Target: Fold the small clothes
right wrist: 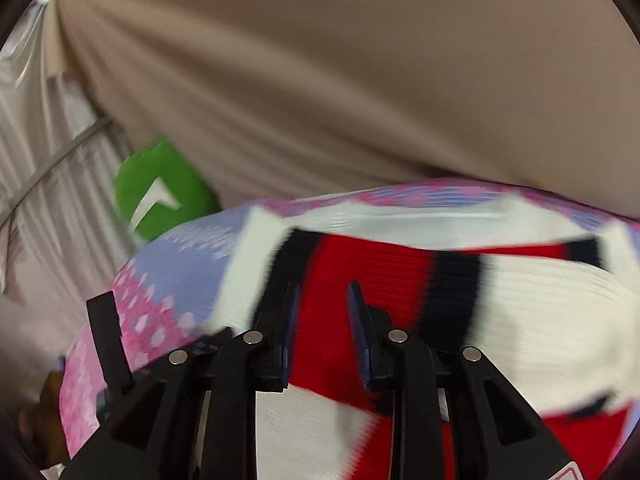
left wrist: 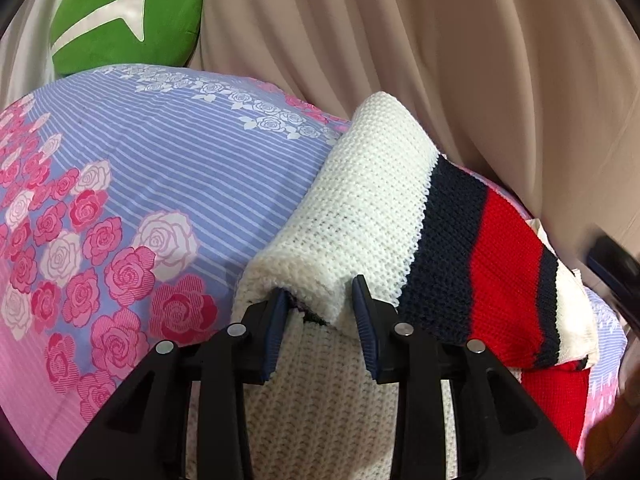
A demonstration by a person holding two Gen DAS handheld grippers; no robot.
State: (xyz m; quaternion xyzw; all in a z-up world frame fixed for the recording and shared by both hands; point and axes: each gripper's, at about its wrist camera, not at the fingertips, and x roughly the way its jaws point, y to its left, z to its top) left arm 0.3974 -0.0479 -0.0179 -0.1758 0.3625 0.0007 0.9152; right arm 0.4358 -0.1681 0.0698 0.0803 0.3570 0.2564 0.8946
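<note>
A small knit sweater (left wrist: 400, 208), white with navy and red stripes, lies on a floral bedsheet (left wrist: 132, 184). One part is folded over into a thick white roll. My left gripper (left wrist: 320, 304) is open, its fingers either side of the near end of that white fold, right above the knit. In the blurred right wrist view the same sweater (right wrist: 400, 264) lies under my right gripper (right wrist: 320, 304), which is open over the red stripe with nothing between its fingers.
A green cushion (left wrist: 128, 16) with a white mark sits at the far edge of the bed; it also shows in the right wrist view (right wrist: 160, 192). Beige curtains (left wrist: 440, 40) hang behind. The bed edge falls away on the right.
</note>
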